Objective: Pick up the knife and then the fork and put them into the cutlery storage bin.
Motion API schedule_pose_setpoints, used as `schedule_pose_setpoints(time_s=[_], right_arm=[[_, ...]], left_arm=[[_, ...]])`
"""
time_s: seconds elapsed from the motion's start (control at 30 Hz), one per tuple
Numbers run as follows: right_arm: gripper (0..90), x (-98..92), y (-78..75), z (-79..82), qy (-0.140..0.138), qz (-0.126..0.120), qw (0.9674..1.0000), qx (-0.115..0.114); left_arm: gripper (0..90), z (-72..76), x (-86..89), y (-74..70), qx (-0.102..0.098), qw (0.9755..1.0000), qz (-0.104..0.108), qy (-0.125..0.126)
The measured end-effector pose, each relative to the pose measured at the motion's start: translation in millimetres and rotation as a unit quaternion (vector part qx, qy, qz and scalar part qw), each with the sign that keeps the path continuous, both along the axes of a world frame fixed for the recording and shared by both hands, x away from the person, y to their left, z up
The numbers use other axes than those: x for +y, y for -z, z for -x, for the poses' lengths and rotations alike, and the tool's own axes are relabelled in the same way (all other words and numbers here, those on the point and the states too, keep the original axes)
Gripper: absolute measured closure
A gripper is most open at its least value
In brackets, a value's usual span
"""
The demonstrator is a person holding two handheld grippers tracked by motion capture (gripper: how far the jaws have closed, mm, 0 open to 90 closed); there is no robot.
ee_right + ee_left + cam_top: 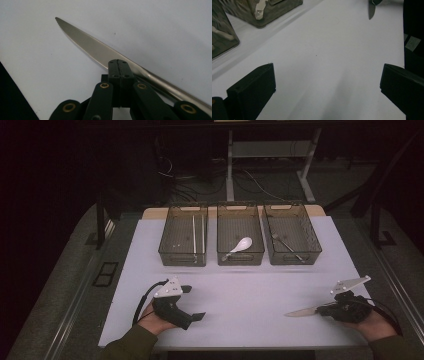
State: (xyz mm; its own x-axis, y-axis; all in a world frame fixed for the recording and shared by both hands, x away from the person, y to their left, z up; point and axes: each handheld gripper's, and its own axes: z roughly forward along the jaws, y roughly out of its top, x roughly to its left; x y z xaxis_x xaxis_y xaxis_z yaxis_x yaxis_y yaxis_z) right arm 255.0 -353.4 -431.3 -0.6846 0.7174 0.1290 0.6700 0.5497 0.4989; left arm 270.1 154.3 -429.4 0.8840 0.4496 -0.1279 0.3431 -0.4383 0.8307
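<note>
Low beside the table's [240,320] right edge, the right gripper [119,65] is pinched fully together, seemingly pinning a knife [87,45] near its handle. Stiff, slick steel; grip there. The left gripper [327,87] gapes, empty.

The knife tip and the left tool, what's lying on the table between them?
Nothing: in the high view, bare white table runs from the left tool to the knife.
</note>
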Motion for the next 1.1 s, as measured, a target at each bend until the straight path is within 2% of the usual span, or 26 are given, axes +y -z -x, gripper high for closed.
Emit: schedule_pose_setpoints(time_s=[0.07, 0.37, 0.6, 0.87, 1.0, 1.1], right_arm=[[89.8, 2.8, 1.9, -0.9, -0.004, -0.001, 1.0, 0.002], [89.9, 9.1, 3.7, -6.7, -0.005, -0.006, 0.9998, -0.016], [89.9, 16.7, 5.1, -21.2, -0.006, -0.005, 0.9995, -0.031], [89.9, 27.1, 5.3, -42.4, -0.006, -0.007, 0.9994, -0.035], [89.9, 21.9, -0.6, -44.6, 0.001, -0.016, 0.9991, -0.04], [89.9, 7.5, -7.8, -46.4, 0.024, -0.014, 0.9981, -0.054]], left_arm=[[0.0, -0.2, 0.0, 0.1, 0.0, 1.0, 0.001, -0.001], [0.0, -0.3, -0.2, 0.1, 0.0, 1.0, 0.001, -0.001], [0.0, -0.3, -0.9, 0.4, 0.001, 1.0, 0.002, -0.003], [0.0, -0.5, -1.0, 0.6, 0.001, 1.0, 0.002, -0.003], [0.0, -0.3, -0.7, 0.4, 0.001, 1.0, 0.004, -0.002], [0.0, -0.9, -0.6, 0.7, 0.001, 1.0, 0.003, -0.001]])
